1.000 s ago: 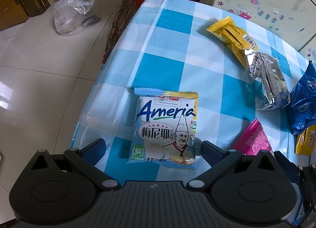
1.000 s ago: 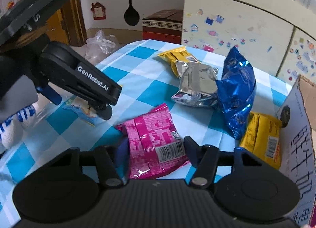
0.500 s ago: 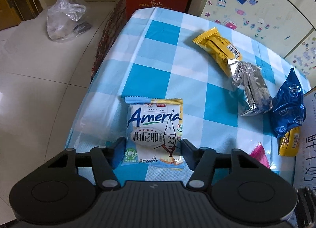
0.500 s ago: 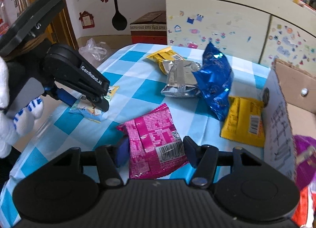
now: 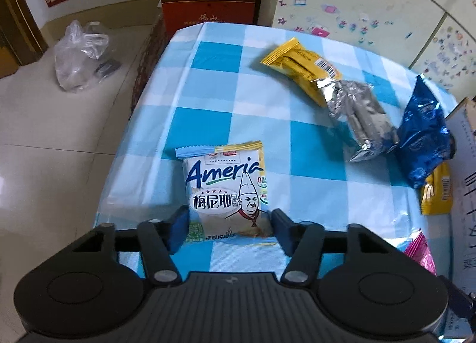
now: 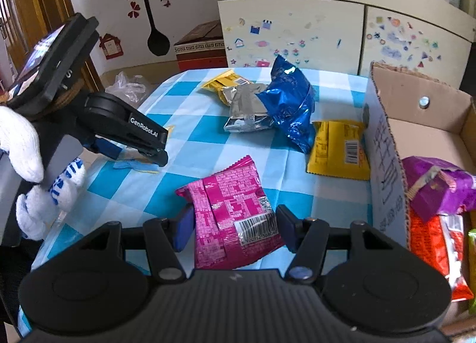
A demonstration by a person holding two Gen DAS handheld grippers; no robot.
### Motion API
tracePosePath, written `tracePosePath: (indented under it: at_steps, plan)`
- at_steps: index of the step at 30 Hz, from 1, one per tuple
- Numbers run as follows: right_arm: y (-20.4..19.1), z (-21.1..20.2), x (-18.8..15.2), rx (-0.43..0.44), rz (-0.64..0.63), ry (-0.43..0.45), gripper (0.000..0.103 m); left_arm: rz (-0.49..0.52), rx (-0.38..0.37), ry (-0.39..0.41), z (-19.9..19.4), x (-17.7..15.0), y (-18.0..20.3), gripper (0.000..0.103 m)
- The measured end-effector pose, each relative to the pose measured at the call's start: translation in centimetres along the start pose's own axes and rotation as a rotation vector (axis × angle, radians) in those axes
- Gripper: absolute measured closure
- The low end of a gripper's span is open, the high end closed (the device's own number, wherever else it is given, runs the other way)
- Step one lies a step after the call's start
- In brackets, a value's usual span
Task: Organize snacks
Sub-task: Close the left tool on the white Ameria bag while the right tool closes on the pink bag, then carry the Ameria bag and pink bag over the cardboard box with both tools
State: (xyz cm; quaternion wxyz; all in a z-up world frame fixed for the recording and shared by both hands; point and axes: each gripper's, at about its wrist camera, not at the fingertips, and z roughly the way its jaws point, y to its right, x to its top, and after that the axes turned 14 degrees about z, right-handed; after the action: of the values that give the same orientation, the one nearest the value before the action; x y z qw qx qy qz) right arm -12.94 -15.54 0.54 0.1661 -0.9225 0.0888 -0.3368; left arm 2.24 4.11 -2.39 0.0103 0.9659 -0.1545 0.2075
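A white "Ameria" snack packet [image 5: 226,188] lies flat near the table [image 5: 226,99] edge, its lower end pinched between the left claw [image 5: 229,225], whose jaws have just been closing on it. A pink packet [image 6: 235,215] is gripped in the right claw [image 6: 232,230], beside a cardboard box [image 6: 386,164]. Both look light, soft, crinkly and slippery; gripping across the puffed middle seems safest.

Glossy foil packets [image 5: 361,121]; matt corrugated cardboard box [image 6: 386,161]; knitted cloth glove [image 6: 20,146].
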Motion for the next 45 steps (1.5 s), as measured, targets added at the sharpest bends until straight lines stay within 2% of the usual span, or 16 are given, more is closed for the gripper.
tracePosePath:
  at_steps: [2, 7, 14, 24, 29, 35, 45]
  plan:
    - [-0.1, -0.5, 0.2, 0.008, 0.009, 0.012, 0.044, -0.008, -0.010, 0.007, -0.3, -0.1, -0.1, 0.044]
    - [-0.8, -1.7, 0.9, 0.028, 0.007, 0.043, 0.044, -0.068, -0.056, 0.017, -1.4, -0.4, -0.5, 0.045]
    - [-1.9, -3.5, 2.1, 0.034, -0.034, 0.081, 0.044, -0.092, -0.087, 0.071, -4.1, -0.3, -0.1, 0.045]
    - [-2.7, -6.5, 4.3, 0.057, -0.096, 0.135, 0.043, -0.061, -0.133, 0.144, -7.4, 0.0, 2.0, 0.045]
    - [-1.6, -8.3, 5.7, 0.057, -0.109, 0.161, 0.043, -0.047, -0.162, 0.182, -8.7, 0.2, 3.1, 0.045]
    - [1.2, -9.8, 6.8, 0.062, 0.011, 0.230, 0.043, 0.011, -0.168, 0.225, -9.8, 0.3, 5.1, 0.045]
    - [4.6, -10.6, 7.7, 0.000, 0.203, 0.295, 0.043, 0.080, -0.164, 0.255, -10.2, 0.1, 7.6, 0.045]
